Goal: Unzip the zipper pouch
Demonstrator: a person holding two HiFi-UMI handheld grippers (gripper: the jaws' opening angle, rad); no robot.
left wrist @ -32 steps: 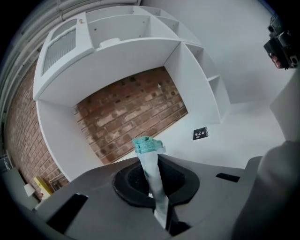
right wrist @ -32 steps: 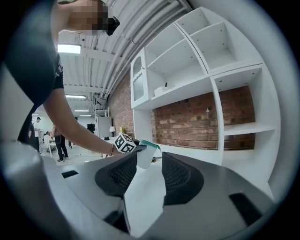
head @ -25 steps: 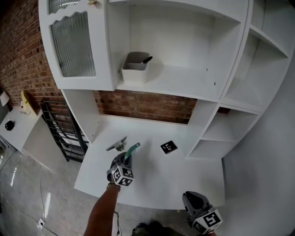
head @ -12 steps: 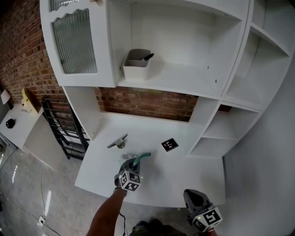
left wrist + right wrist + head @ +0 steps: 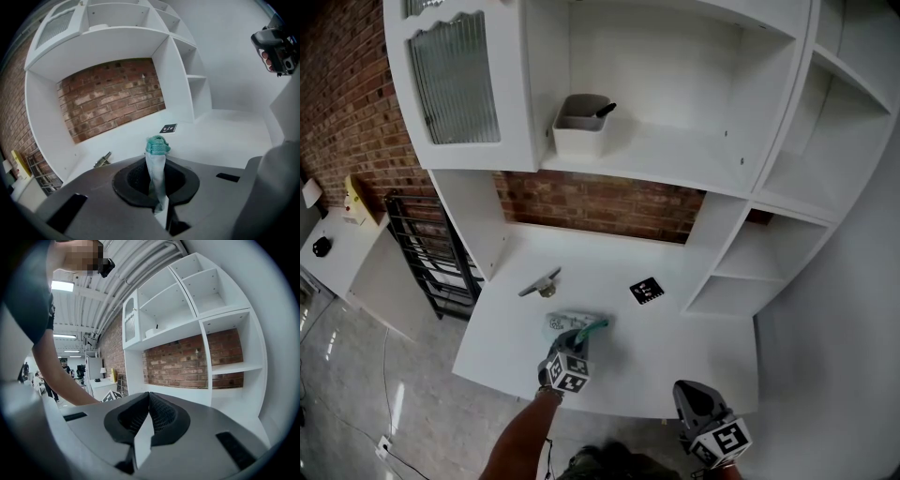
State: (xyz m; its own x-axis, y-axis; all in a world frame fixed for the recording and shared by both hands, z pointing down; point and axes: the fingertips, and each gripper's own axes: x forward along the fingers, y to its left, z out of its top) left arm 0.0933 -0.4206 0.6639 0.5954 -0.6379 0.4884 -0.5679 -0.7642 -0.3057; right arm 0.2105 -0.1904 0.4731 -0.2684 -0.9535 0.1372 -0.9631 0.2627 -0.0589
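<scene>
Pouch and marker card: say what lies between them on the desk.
Nothing. In the head view the desk between the pouch and the marker card is bare white surface; the left gripper view shows the same.

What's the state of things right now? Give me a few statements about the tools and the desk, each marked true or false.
The left tool is shut on the zipper pouch. True.
The right tool grips the pouch too. False: it is shut and empty, away from the pouch.
The white bin stands on the desk. False: it stands on the shelf above.
A black square marker lies on the desk. True.
</scene>
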